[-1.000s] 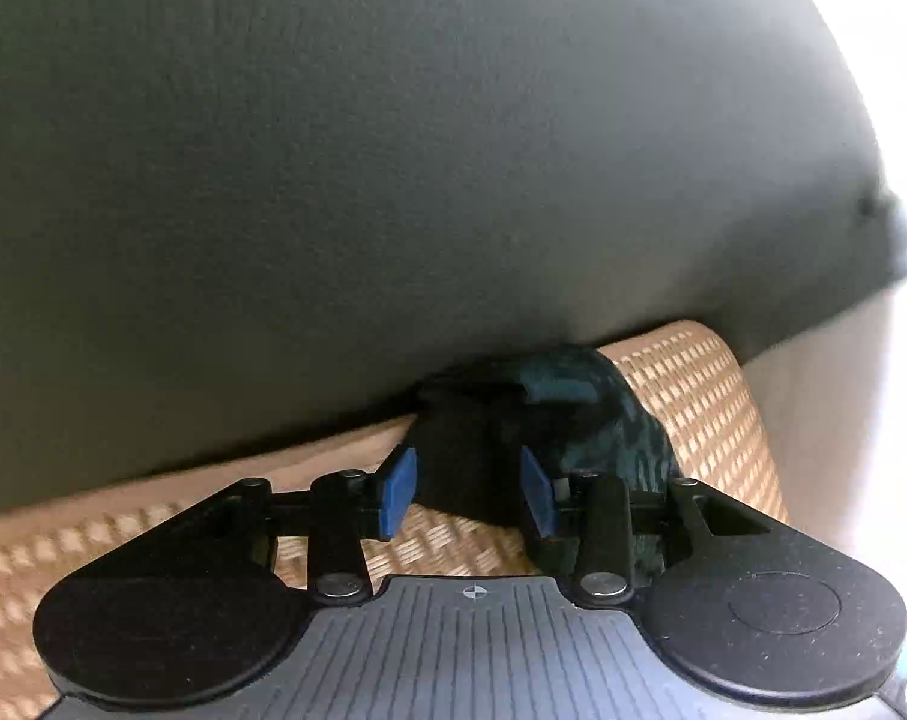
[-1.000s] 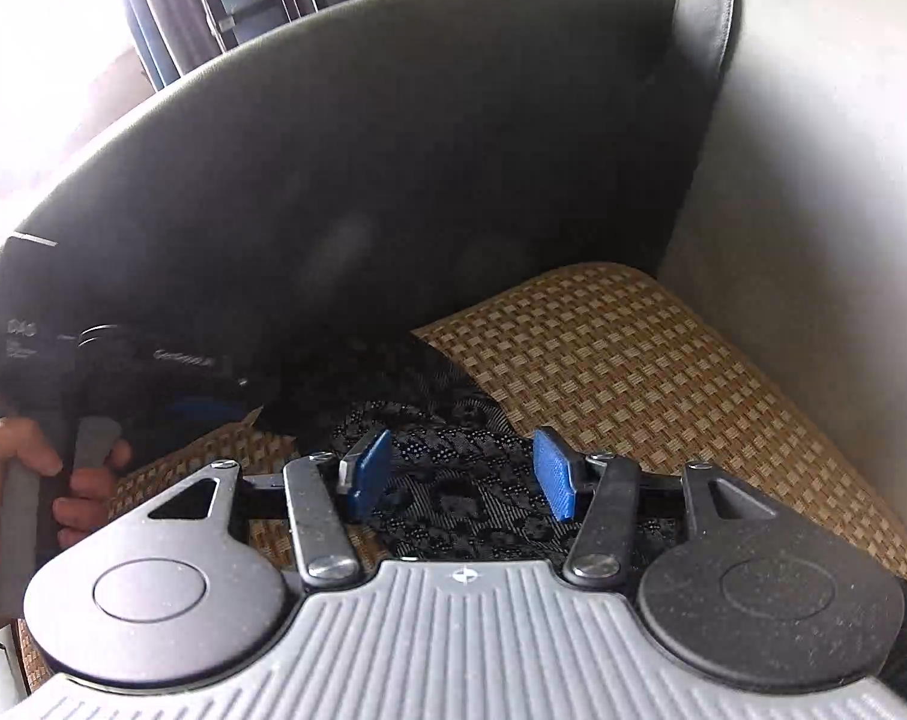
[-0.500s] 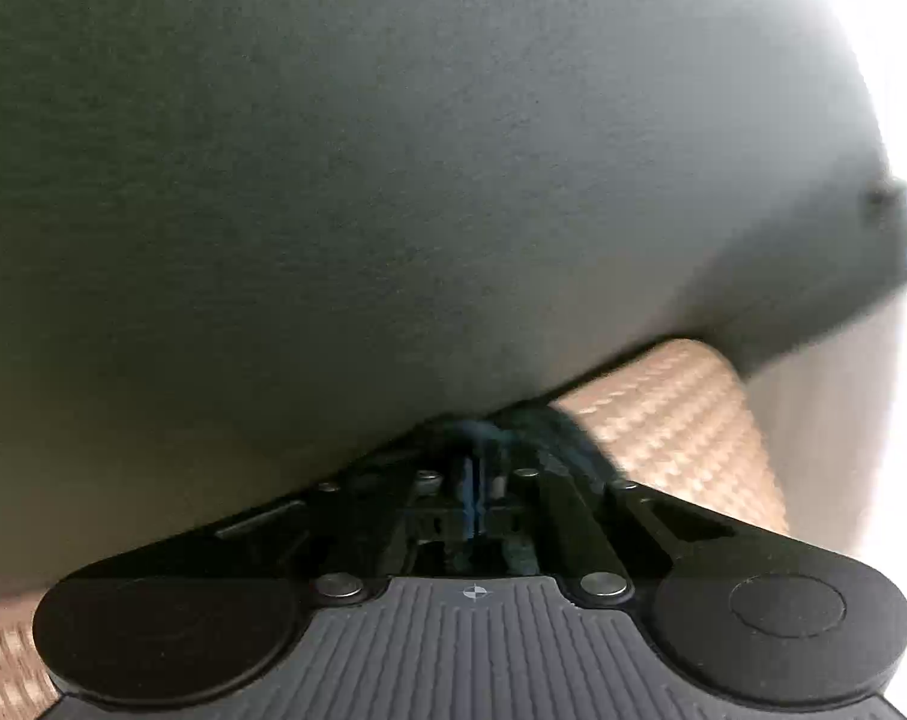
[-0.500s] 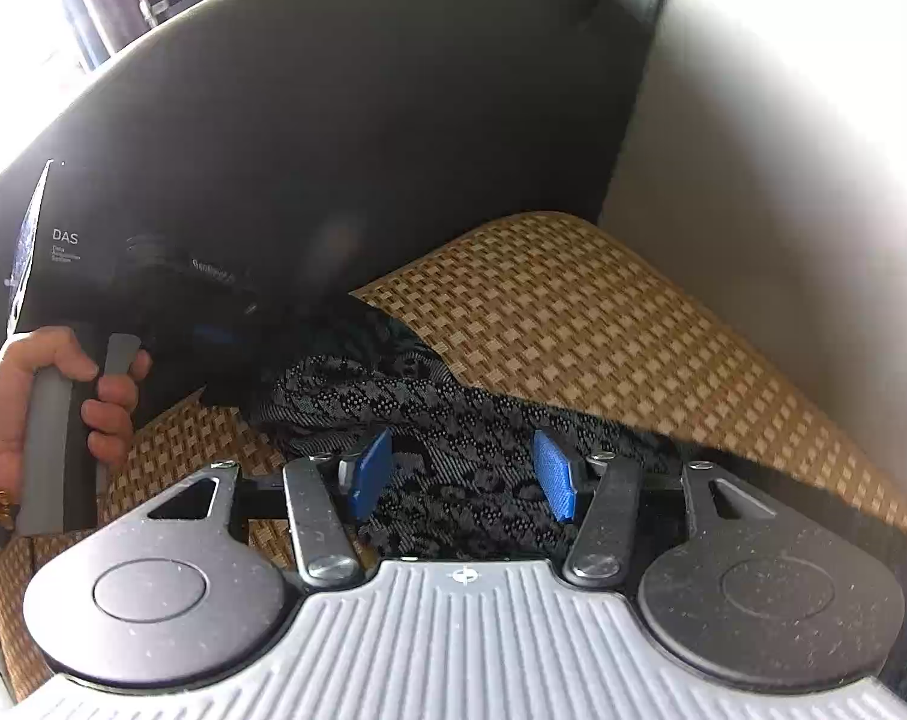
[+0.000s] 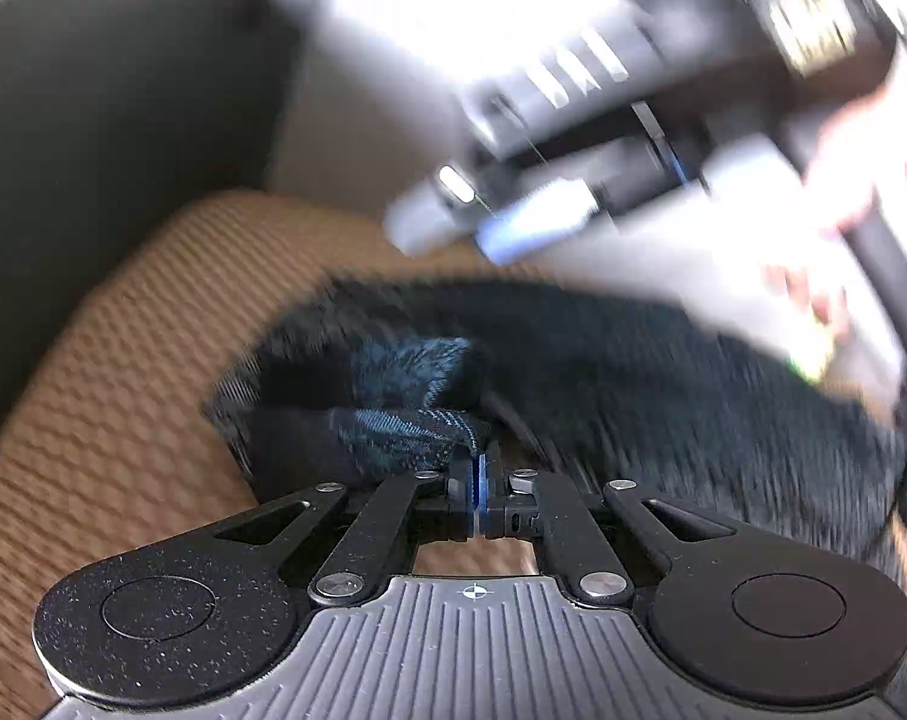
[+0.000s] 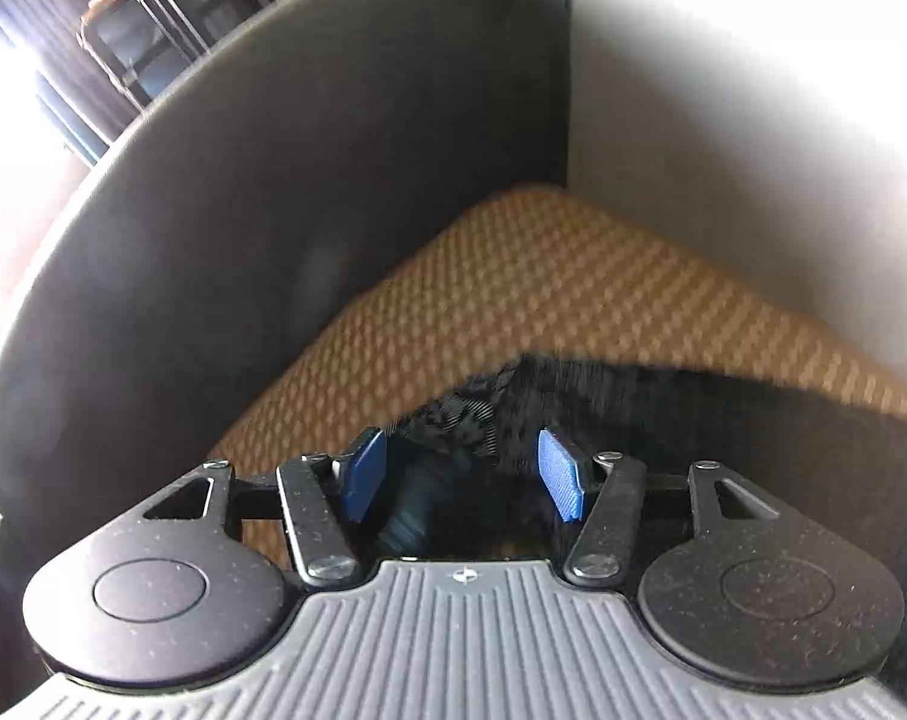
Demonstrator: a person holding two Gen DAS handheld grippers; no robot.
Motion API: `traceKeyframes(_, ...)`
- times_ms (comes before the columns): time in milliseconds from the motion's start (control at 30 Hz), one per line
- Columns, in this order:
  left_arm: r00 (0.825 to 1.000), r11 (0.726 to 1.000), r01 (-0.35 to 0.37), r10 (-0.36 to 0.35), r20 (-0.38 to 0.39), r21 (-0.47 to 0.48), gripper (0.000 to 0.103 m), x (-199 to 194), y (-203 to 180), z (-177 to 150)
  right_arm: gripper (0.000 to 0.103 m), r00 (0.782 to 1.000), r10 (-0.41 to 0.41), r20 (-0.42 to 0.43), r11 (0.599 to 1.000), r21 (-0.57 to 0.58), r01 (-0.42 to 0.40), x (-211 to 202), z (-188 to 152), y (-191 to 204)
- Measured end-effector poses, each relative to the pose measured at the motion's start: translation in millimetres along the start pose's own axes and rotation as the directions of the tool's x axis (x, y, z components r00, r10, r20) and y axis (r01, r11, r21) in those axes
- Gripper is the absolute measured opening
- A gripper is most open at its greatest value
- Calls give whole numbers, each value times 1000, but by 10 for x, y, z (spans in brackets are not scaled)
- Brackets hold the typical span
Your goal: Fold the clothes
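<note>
A dark patterned garment (image 5: 573, 360) lies crumpled on a woven tan seat cushion (image 5: 123, 360). My left gripper (image 5: 476, 492) is shut on a folded edge of the garment, which bunches just beyond the blue pads. The right gripper (image 5: 513, 222) shows blurred above the garment in the left wrist view, held by a hand (image 5: 843, 180). In the right wrist view the right gripper (image 6: 462, 474) is open over the garment (image 6: 663, 420), with cloth lying between its blue pads (image 6: 363, 474).
The cushion (image 6: 543, 288) sits in a chair with a dark curved backrest (image 6: 243, 210) and a pale side panel (image 6: 753, 120). Shelving and a bright window (image 6: 9, 120) lie behind. The left wrist view is motion-blurred.
My left gripper closed on the garment's edge and swung away from the backrest, pulling the cloth. The right gripper stayed open and moved forward over the garment.
</note>
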State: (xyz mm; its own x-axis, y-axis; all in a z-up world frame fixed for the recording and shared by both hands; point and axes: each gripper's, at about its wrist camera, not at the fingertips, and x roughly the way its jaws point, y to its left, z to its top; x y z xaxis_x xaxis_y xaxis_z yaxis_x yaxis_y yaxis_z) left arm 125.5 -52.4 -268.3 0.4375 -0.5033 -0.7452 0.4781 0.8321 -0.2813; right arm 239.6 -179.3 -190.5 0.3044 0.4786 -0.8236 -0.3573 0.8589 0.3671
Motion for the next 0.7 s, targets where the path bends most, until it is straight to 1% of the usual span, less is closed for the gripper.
traceKeyframes(67,1000,999,15,-14,-27,33,0,14,-96,-97,61,999,-18,-30,1000,15,18,27,-129,-48)
traceKeyframes(133,999,999,10,-9,-37,41,0,-38,-162,-163,61,998,-12,-67,998,66,16,66,-275,-137)
traceKeyframes(233,999,1000,-7,7,-53,3,0,-131,-94,-243,61,993,4,-118,985,173,16,142,-504,-268)
traceKeyframes(267,998,1000,-15,15,-56,-3,0,-63,-25,-198,61,992,16,-128,978,209,11,157,-582,-290)
traceKeyframes(333,998,1000,-29,29,-51,-2,0,-82,11,-208,61,991,44,-129,960,279,-6,161,-724,-319)
traceKeyframes(433,999,1000,-24,24,-39,1,0,-187,25,-153,61,988,102,-114,922,385,-51,161,-923,-337)
traceKeyframes(533,999,1000,-10,10,-37,-2,0,-221,-24,-138,61,985,125,-115,904,423,-66,192,-983,-288)
traceKeyframes(567,999,1000,-10,10,-39,3,3,-246,-48,-128,59,984,139,-110,895,440,-77,203,-981,-271)
traceKeyframes(600,999,1000,-10,11,-42,9,15,-275,-73,-117,37,981,161,-107,883,460,-95,228,-986,-264)
traceKeyframes(633,999,1000,-27,27,-36,9,24,-345,-84,-104,13,980,171,-99,880,464,-107,224,-959,-256)
traceKeyframes(667,999,999,-41,41,-22,-16,26,-443,-69,-96,7,983,163,-86,886,451,-107,185,-901,-241)
traceKeyframes(700,998,998,-55,54,-8,-43,31,-545,-52,-89,7,985,155,-73,892,439,-108,147,-844,-226)
